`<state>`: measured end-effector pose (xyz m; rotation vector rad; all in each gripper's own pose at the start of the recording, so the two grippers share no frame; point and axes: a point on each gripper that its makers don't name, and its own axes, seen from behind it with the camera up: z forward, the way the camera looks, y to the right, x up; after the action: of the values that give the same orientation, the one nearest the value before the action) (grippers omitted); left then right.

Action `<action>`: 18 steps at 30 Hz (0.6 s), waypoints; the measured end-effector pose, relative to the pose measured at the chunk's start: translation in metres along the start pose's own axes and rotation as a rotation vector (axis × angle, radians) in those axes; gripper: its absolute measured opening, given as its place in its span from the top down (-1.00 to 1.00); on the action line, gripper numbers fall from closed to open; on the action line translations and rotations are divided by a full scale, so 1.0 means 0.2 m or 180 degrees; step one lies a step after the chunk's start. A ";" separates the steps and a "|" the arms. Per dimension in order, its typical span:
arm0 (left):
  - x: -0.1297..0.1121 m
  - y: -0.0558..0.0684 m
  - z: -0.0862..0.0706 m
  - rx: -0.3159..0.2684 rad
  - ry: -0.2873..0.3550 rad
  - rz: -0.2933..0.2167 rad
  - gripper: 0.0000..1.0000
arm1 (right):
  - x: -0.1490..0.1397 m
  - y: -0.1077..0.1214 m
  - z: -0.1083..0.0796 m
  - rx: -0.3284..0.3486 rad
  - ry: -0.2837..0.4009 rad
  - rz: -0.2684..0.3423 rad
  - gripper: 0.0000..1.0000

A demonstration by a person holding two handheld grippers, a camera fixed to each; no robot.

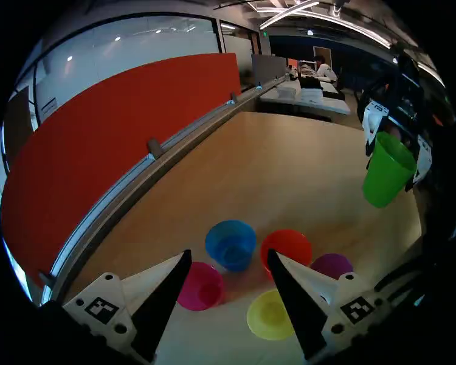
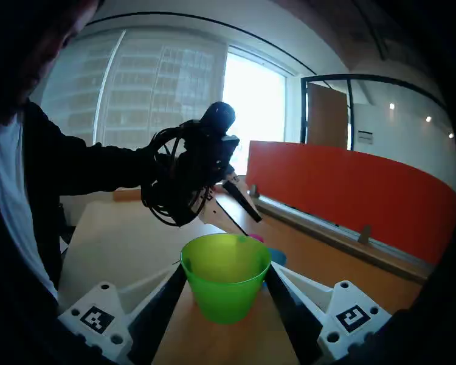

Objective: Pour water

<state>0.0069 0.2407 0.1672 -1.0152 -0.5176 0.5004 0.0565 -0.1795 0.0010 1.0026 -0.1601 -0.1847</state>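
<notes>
Along a pale wooden table [image 1: 276, 164] edged at left by an orange partition [image 1: 106, 134], the left gripper [image 1: 228, 252] hangs with its fingers spread wide and nothing between them, above a cluster of five small cups. From the left these are a pink cup [image 1: 200, 286], a blue cup [image 1: 231, 243] just behind it, a yellow cup [image 1: 269, 314] nearest the camera, a red cup [image 1: 286, 244] beside the blue one and a purple cup [image 1: 331, 264] at the right end. Well apart from them, at the far right of the left gripper view, the green cup [image 1: 387, 170] is held in the air, clear of the tabletop, by the right gripper [image 1: 391, 158]. The right gripper view has a person in a dark sleeve [image 2: 88, 164] at left holding out the left gripper, with black cables [image 2: 167, 201] looped around it. At centre the right gripper's two fingers press on either side of the green cup, its mouth facing up, and the partition runs off to the right.
</notes>
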 end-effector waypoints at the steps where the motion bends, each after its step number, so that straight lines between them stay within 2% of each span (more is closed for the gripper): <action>1: -0.01 0.00 0.01 0.0004 -0.0011 0.0007 -0.84 | 0.00 0.00 0.00 0.0000 0.0000 0.0000 -0.83; 18: -0.08 0.00 0.16 0.0009 -0.0155 0.0055 -0.84 | -0.03 0.02 -0.01 -0.0017 -0.0011 0.0024 -0.82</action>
<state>-0.0239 0.2517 0.1786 -1.0073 -0.5518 0.5422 0.0523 -0.1744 0.0035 0.9962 -0.1665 -0.1798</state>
